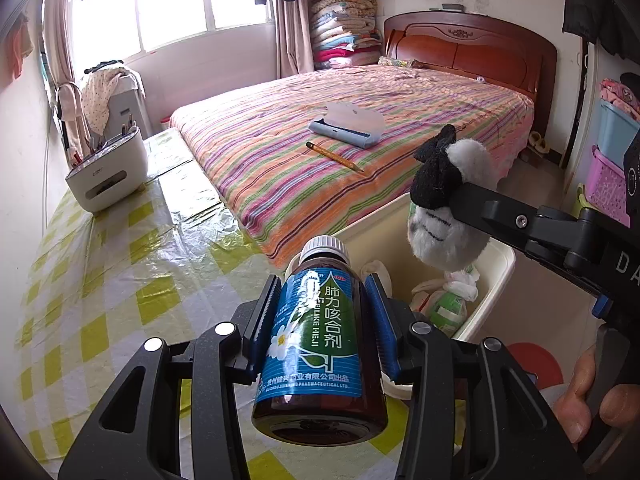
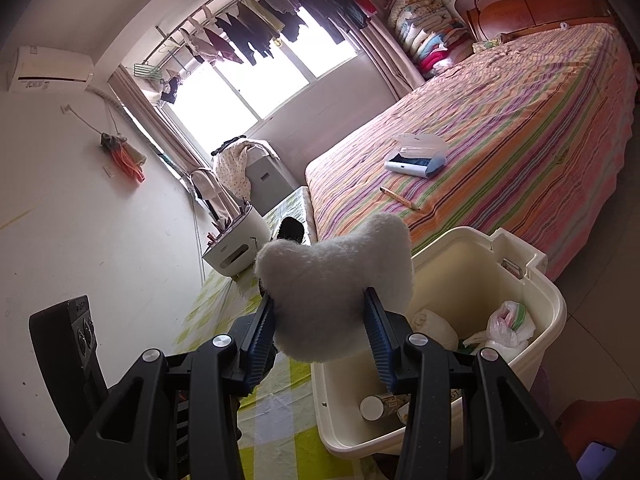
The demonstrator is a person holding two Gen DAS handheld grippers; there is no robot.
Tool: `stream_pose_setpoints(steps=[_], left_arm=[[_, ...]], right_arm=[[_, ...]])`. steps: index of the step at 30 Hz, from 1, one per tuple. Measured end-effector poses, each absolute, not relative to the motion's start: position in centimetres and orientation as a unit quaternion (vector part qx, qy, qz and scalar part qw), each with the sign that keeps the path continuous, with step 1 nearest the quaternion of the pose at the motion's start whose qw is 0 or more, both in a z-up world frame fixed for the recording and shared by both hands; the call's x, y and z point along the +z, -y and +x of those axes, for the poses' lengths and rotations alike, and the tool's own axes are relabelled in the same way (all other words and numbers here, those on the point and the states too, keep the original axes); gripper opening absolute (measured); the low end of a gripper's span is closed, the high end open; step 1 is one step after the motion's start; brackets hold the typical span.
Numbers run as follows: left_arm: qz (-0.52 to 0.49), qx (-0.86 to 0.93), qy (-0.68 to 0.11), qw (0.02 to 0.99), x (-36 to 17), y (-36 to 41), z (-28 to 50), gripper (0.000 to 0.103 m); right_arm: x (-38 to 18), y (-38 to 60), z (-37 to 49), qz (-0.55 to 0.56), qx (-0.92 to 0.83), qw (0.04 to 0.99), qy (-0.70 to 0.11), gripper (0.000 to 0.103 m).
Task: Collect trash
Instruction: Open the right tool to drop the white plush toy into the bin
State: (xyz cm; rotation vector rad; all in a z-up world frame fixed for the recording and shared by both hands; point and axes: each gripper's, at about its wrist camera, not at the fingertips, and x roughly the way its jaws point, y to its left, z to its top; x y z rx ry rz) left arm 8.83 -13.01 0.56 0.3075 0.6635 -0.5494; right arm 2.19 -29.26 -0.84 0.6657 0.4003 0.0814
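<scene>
My left gripper is shut on a brown medicine bottle with a blue-green label and white cap, held above the table edge beside the cream bin. My right gripper is shut on a white and black plush toy, held over the bin's left rim. The toy and right gripper arm also show in the left wrist view, above the bin. The bin holds plastic bags, crumpled paper and a small bottle.
A table with a yellow-checked cover stands left of the bin, bearing a white organizer box. The striped bed behind holds an open blue case and a pencil. Coloured crates stand at right.
</scene>
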Motion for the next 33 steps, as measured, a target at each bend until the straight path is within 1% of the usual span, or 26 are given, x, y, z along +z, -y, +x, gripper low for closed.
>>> stream_pose_setpoints(steps=[11,33], left_arm=[[0.154,-0.269,-0.325,0.894,-0.2,14.2,8.8,0.042],[0.153,-0.271,-0.332,0.891,-0.6,14.7,9.2,0.042]], right_arm=[[-1.4,30.4,2.1,0.346,0.021,0.918,-0.195,0.044],[-1.6,30.9,2.0,0.355,0.01,0.914,-0.194,0.045]])
